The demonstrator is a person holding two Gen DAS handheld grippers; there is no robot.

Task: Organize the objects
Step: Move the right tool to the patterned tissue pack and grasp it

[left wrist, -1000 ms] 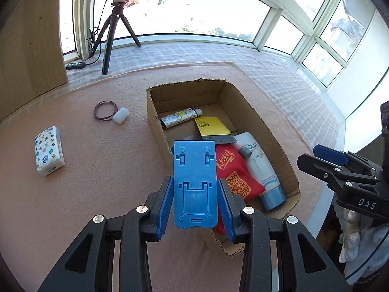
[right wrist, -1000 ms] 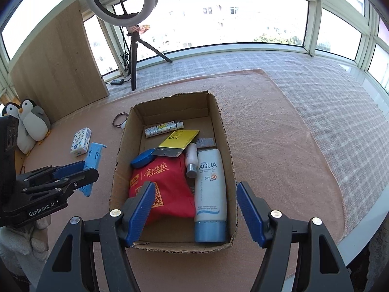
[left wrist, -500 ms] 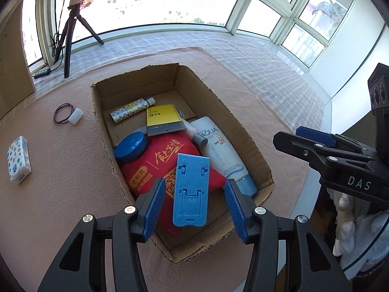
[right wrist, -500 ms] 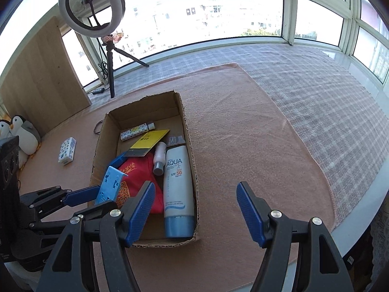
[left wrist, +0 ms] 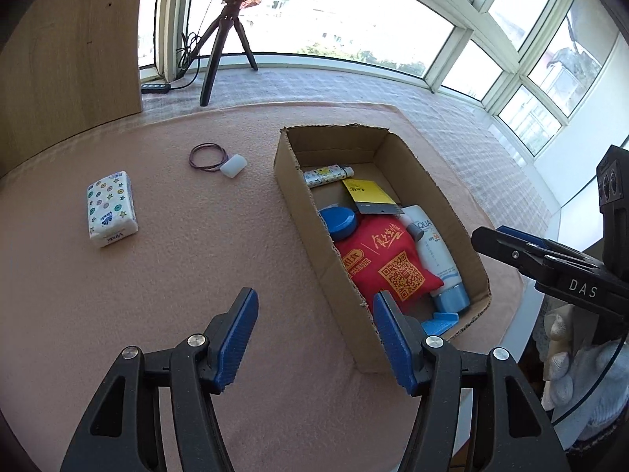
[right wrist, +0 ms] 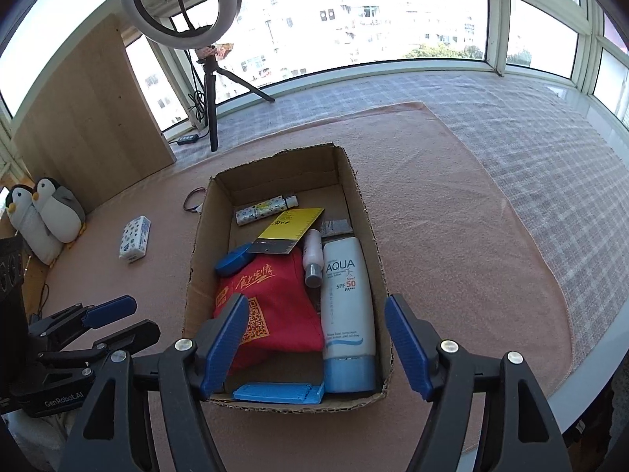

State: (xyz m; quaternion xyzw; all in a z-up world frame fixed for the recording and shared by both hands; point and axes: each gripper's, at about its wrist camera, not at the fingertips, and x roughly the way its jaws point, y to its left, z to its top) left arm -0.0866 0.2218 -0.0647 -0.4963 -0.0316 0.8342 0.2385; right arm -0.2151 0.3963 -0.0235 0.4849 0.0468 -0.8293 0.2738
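The left tongs (left wrist: 314,334) stand open over the pink tabletop (left wrist: 165,283), with nothing between their blue pads. The right tongs (right wrist: 316,348) are also apart and empty, their jaws widening slightly, poised above the near end of the cardboard box (right wrist: 198,244).

In the right wrist view the box sits at the centre. A blue phone stand (right wrist: 281,391) lies flat against the box's near wall, at about 6 o'clock inside it. Above it rests a red pouch (right wrist: 275,303), and at 3 o'clock from the pouch lies a white sunscreen tube (right wrist: 346,299) marked AQUA. A small pink bottle (right wrist: 312,253) lies between them. A round blue tin (right wrist: 232,261) sits at 10 o'clock from the pouch, a yellow card (right wrist: 293,228) beyond it, and a patterned tube (right wrist: 263,210) near the far wall.

Outside the box, at its 9 o'clock in the left wrist view, lie a tissue pack (left wrist: 111,208), a thin dark loop (left wrist: 208,156) that may be a hair tie, and a small white cap (left wrist: 233,165) just beside the loop.
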